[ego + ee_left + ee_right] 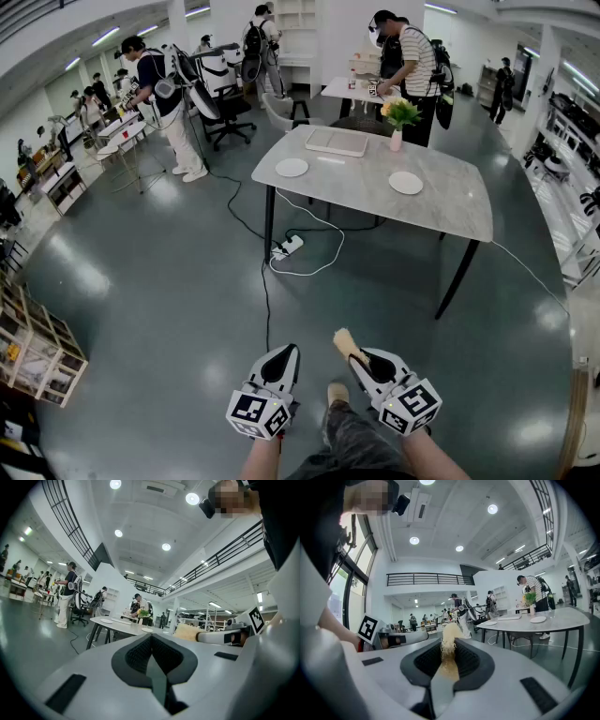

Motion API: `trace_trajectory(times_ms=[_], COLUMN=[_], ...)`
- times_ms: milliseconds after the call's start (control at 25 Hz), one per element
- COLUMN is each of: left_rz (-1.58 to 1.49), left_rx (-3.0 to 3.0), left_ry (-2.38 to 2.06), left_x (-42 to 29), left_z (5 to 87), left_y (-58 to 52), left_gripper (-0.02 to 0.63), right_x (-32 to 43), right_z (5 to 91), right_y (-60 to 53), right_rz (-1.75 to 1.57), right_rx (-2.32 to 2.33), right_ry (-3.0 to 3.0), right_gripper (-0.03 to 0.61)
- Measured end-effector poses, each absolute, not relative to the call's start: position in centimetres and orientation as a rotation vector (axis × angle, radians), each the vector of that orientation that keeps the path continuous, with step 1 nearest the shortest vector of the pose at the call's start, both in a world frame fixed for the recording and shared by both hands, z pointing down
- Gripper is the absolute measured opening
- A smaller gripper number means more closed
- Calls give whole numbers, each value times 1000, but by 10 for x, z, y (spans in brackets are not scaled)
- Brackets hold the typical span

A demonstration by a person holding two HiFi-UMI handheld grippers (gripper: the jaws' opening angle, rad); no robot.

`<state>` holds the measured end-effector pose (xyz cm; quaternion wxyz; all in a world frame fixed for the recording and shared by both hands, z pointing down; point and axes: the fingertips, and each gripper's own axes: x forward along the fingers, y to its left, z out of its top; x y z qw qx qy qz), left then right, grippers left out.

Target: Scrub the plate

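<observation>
From the head view, you are standing on the open floor, well apart from the table, so scrubbing has not yet started and this is the approach. Both grippers hang low in front of you. The left gripper carries nothing, while the right gripper has a pale scrubber sticking out past its tips. Two plates sit on the table: the left plate is near the left edge by the near left corner, and the right plate is toward the middle. A tray lies by the far left corner, with a vase at the far edge. Nothing here shows which plate you mean to scrub. In the left gripper view, your left jaws are pressed together with nothing between them. Past them the table stands far off, and the scrubber pokes in from the right. In the right gripper view, your right jaws are clamped on the scrubber, whose frayed tip rises above them, and the table lies off to the right with a plate on it. The next move, as I judge it, calls for walking up to the near edge and choosing a plate. You would then part the left jaws to steady its rim, since a loose plate will likely slide on that smooth top. Then bring the scrubber down flat onto its face.
</observation>
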<state>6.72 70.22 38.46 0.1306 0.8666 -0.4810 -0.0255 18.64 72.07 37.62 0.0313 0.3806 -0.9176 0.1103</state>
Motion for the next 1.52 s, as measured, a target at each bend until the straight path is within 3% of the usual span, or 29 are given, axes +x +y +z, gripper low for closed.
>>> trace_trajectory(times_ms=[1040, 1520], left_rz=[1, -16], left_rx=[2450, 2415], left_ry=[-1459, -1510], left_x=[123, 82], left_z=[394, 401], left_y=[466, 385], left_gripper=[12, 12], right_x=[222, 182], right_z=[383, 383], right_y=[491, 412], right_rz=[362, 371], right_rx=[1012, 934], right_ry=[-2915, -2943], right_gripper=[67, 69])
